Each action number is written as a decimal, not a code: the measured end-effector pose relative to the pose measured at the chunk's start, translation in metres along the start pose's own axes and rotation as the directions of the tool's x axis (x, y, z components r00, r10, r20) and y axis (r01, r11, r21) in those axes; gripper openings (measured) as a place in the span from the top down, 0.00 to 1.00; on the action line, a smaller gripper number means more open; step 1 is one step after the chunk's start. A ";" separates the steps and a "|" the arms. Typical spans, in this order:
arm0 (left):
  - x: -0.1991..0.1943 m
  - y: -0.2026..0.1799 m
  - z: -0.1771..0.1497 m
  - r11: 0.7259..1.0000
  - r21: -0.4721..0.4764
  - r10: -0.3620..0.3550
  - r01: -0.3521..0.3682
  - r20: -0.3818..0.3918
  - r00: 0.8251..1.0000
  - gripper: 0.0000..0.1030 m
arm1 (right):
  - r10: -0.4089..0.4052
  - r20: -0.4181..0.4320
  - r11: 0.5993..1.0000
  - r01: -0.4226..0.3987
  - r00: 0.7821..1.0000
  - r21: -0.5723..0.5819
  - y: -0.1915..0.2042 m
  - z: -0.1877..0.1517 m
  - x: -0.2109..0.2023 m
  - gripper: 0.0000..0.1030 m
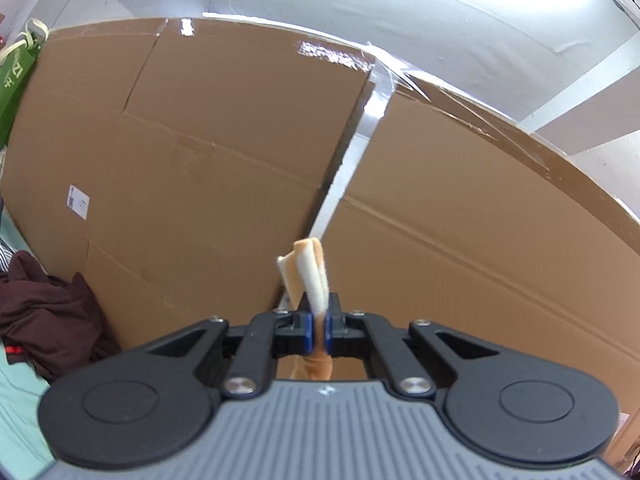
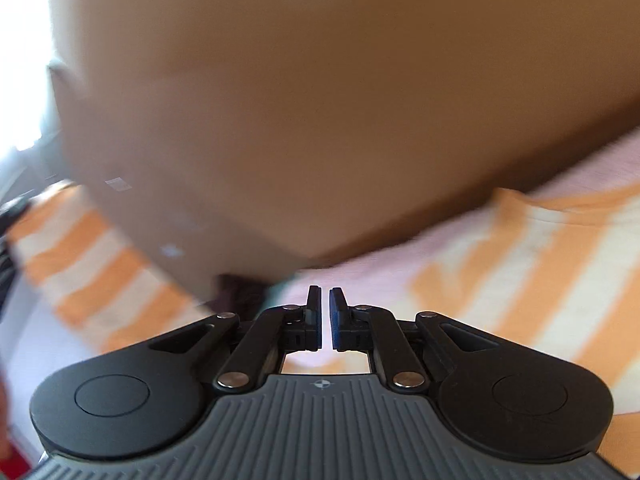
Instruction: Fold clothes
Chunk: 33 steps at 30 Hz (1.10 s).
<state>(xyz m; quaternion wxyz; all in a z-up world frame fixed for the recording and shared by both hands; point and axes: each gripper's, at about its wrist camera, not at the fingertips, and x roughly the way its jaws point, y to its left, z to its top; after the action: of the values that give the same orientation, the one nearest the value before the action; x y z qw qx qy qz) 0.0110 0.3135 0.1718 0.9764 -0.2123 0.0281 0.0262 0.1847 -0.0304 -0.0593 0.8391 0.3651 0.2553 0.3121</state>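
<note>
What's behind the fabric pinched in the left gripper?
Behind the orange-and-white fabric in the left gripper stand two big cardboard boxes with a narrow gap between them; white wall shows above. Whatever is behind the boxes is hidden.

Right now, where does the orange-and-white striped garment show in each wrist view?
Left wrist: only a pinched fold of the orange-and-white striped garment shows, low centre, clamped in the left tool.
Right wrist: the garment lies spread, blurred, across the lower right and lower left, beyond the right tool, which holds nothing.
Shared landmark: the large brown cardboard box.
</note>
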 end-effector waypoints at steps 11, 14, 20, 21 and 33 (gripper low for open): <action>-0.003 -0.047 -0.013 0.991 -0.003 -0.137 0.137 -0.040 0.990 1.00 | 0.078 -0.064 0.963 -0.091 0.995 -0.254 0.060 -0.032 -0.001 0.85; -0.002 -0.063 -0.018 0.984 0.004 -0.179 0.180 -0.056 0.982 1.00 | 0.072 -0.029 0.969 -0.077 0.997 -0.236 0.065 -0.034 0.009 0.82; 0.001 -0.097 -0.032 0.966 0.030 -0.251 0.255 -0.099 0.963 1.00 | 0.045 0.037 0.986 -0.038 0.998 -0.161 0.052 -0.022 0.006 0.80; 0.001 -0.103 -0.034 0.963 0.035 -0.262 0.267 -0.104 0.960 1.00 | 0.043 0.045 0.989 -0.036 0.998 -0.143 0.049 -0.019 0.003 0.80; -0.004 -0.160 -0.060 0.918 0.081 -0.373 0.389 -0.156 0.915 1.00 | 0.005 0.119 0.999 0.000 0.993 -0.044 0.026 0.023 -0.031 0.78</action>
<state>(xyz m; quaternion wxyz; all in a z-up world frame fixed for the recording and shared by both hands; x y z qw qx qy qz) 0.0148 0.1430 0.1835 0.9687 -0.1607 0.0545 -0.1810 0.1706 -0.0487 -0.0194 0.8604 0.3646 0.1973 0.2963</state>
